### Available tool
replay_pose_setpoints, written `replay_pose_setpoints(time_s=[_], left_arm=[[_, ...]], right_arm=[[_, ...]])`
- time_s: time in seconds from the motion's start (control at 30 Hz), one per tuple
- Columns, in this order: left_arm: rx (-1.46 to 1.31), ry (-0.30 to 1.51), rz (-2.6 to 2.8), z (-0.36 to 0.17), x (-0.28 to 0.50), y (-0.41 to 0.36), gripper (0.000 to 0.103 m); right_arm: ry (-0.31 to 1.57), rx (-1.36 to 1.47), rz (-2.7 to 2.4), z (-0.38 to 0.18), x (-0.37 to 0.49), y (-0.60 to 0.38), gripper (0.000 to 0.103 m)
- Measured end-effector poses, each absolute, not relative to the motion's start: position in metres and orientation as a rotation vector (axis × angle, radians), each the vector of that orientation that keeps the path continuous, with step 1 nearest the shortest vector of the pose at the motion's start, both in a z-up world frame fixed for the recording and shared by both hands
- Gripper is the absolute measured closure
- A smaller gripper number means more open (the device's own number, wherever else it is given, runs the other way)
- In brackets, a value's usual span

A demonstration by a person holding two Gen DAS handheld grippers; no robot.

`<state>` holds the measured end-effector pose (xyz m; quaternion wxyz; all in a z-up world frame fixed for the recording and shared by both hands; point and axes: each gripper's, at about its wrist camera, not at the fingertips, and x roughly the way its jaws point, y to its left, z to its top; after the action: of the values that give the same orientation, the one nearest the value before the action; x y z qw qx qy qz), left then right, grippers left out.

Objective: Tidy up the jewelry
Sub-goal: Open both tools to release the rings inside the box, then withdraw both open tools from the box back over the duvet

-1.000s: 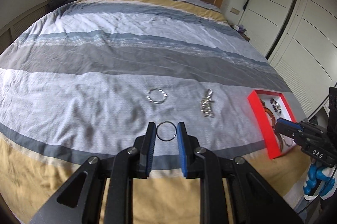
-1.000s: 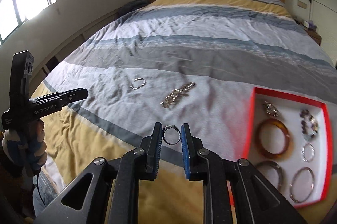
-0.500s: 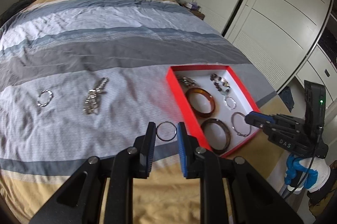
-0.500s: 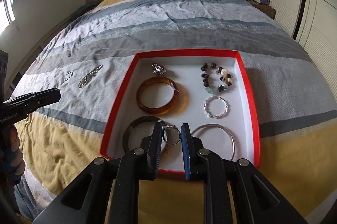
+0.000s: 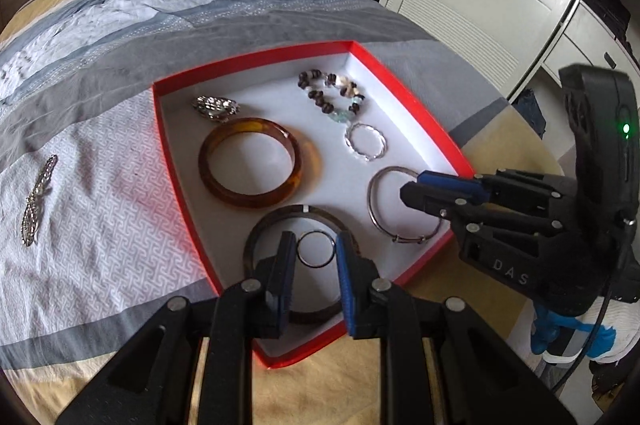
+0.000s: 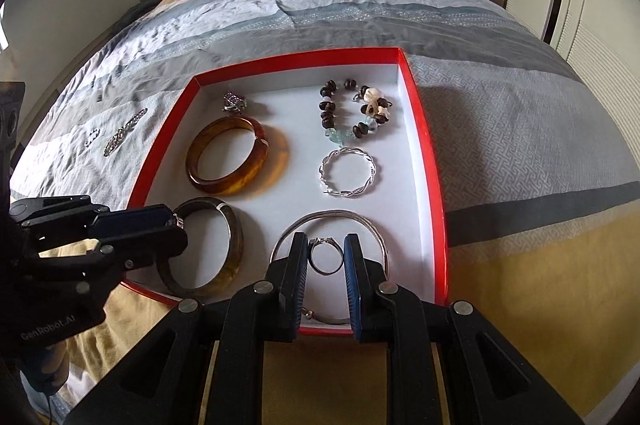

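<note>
grippers hang over the near end of the red box (image 6: pixel 424 129) on the striped bedspread (image 6: pixel 520 113): the left gripper (image 5: pixel 316 252) clenches a thin plain ring (image 5: pixel 316 254) above the dark bangle (image 5: pixel 256 245), and the right gripper (image 6: pixel 326 254) clenches a silver ring with a small setting (image 6: pixel 325 257) above the thin silver bangle (image 6: pixel 360 219). far in the box lie an amber bangle (image 6: pixel 224 181), a twisted silver hoop (image 6: pixel 348 172) and a beaded bracelet (image 6: pixel 352 111), while a chain bracelet (image 6: pixel 124 137) lies left on the bedspread.
</note>
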<state>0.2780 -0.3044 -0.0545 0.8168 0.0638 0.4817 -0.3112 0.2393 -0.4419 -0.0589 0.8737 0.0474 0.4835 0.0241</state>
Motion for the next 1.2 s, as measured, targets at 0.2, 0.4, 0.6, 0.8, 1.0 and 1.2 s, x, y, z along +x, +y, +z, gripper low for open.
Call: replay_pose_setpoints(time_s=[0.2,0.4,0.6,0.8,1.0,1.2], left_arm=[[0.164,1.063,-0.632,-0.073,0.280,-0.306,0.083],[0.143,1.075,-0.629,-0.071,0.281,-0.305,0.083],[0.093,1.074,-0.629,-0.056,0.274,-0.293,0.079],[0.076,1.048,-0.605,-0.025,0.250,-0.269,0.078],[0.046,1.007,-0.547,0.009,0.215,-0.223,0.067],[-0.020,0.955,-0.453,0.036,0.171,-0.164,0.067]], right_arm=[[1.029,0.106,0.049,-0.066,0.239,-0.447,0.084],[1.027,0.118,0.039,-0.062,0.234,-0.449,0.080],[0.999,0.140,0.023,-0.042,0.217,-0.451,0.074],[0.949,0.181,0.001,-0.011,0.188,-0.453,0.072],[0.890,0.199,0.017,0.026,0.154,-0.432,0.069],[0.851,0.188,0.074,0.052,0.118,-0.397,0.066]])
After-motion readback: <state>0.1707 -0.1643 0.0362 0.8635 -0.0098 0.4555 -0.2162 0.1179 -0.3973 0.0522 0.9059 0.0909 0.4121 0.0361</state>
